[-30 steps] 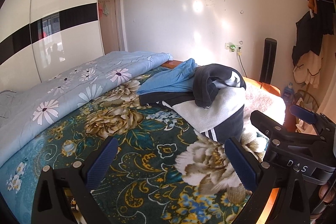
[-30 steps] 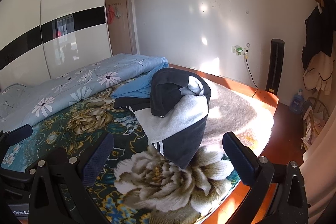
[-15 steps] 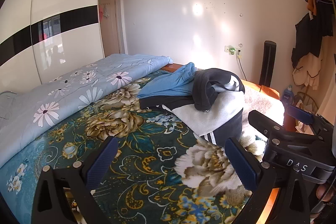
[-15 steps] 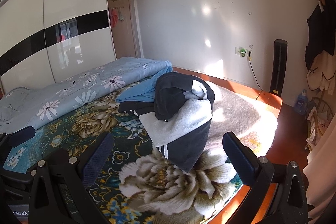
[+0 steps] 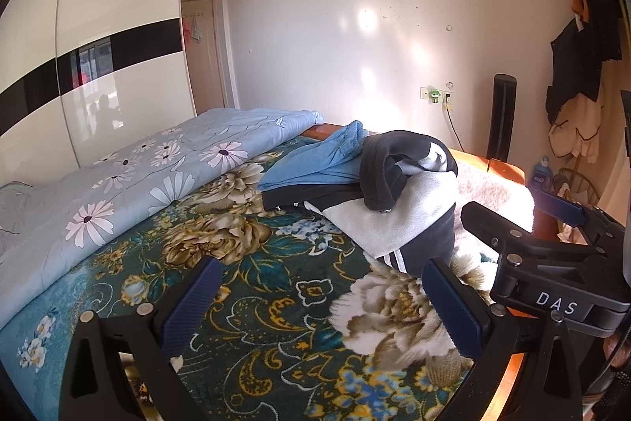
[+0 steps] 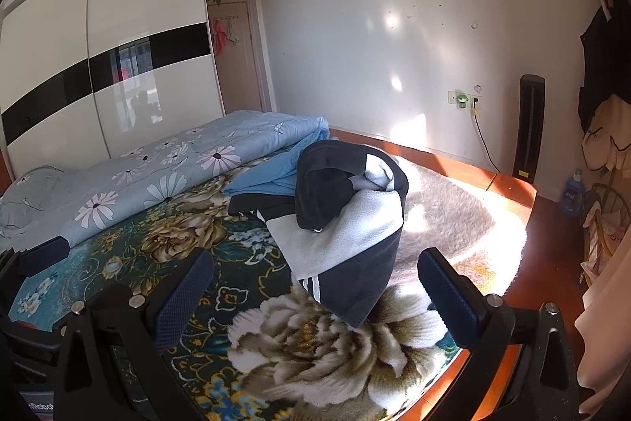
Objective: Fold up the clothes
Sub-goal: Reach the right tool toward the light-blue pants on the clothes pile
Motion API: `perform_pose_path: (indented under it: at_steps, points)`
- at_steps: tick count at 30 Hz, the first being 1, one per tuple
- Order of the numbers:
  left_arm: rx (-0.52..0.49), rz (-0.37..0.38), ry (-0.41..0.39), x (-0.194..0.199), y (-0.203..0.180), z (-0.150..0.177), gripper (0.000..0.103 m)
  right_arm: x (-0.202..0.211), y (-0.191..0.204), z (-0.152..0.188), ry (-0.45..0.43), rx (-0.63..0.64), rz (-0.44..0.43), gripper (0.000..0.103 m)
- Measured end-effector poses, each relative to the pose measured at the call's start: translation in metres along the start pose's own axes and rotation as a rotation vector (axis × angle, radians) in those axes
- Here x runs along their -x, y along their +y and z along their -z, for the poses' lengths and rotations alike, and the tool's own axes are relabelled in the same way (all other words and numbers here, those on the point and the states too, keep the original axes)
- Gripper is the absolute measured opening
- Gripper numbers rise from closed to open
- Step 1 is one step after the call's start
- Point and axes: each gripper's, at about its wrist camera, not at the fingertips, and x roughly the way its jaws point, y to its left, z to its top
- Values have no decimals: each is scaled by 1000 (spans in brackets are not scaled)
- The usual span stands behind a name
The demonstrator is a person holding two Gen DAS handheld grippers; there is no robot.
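Presently, item one: a black-and-grey jacket (image 6: 347,223), heaped and unfolded, lying on the bed near its foot-end edge; white stripes show at its lower hem, and a dark sleeve or hood is bunched on top. Item two: a light blue garment (image 6: 264,176), lying flat behind the jacket and partly tucked under it. Both rest on the floral blanket (image 6: 189,243) that covers the near part of the bed; a pale blue daisy-print quilt (image 5: 130,184) lies rolled along the far side, and a fluffy beige throw (image 6: 453,216) spreads past the jacket toward the bed's end.

Left hand-held gripper (image 5: 319,302): fingers spread wide, nothing between them, hovering over the blanket short of the jacket. Right hand-held gripper (image 6: 311,290): likewise spread and empty, pointed at the jacket's striped hem, apart from the cloth.

Step in hand, as we judge it: the approach, before any garment is taken; no fold is yet made. We reckon the next move calls for bringing both tools down to the jacket, pinching it at two separate points such as hem and shoulder, then lifting and shaking it flat on the open blanket. The bunched top layer may hide the true edges, so we should pick grasp points with care.
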Motion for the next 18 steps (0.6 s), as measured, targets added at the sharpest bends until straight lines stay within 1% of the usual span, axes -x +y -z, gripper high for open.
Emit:
perform_pose_path:
  at_steps: [6, 9, 13, 16, 18]
  points:
    - [-13, 4, -2, -2, 0, 2, 103, -2, -3, -1, -18, -20, -30, 103]
    - [12, 32, 35, -10, 6, 6, 103, -6, -4, -1, -16, -25, -32, 103]
    - [58, 49, 71, -22, 19, 13, 103, -18, -8, 2, 28, -31, -53, 103]
    - [64, 27, 92, -30, 36, 22, 103, -30, -4, -5, 38, 0, -81, 103]
    - [61, -21, 104, -35, 51, 27, 103, -39, 4, -15, 33, 38, -111, 103]
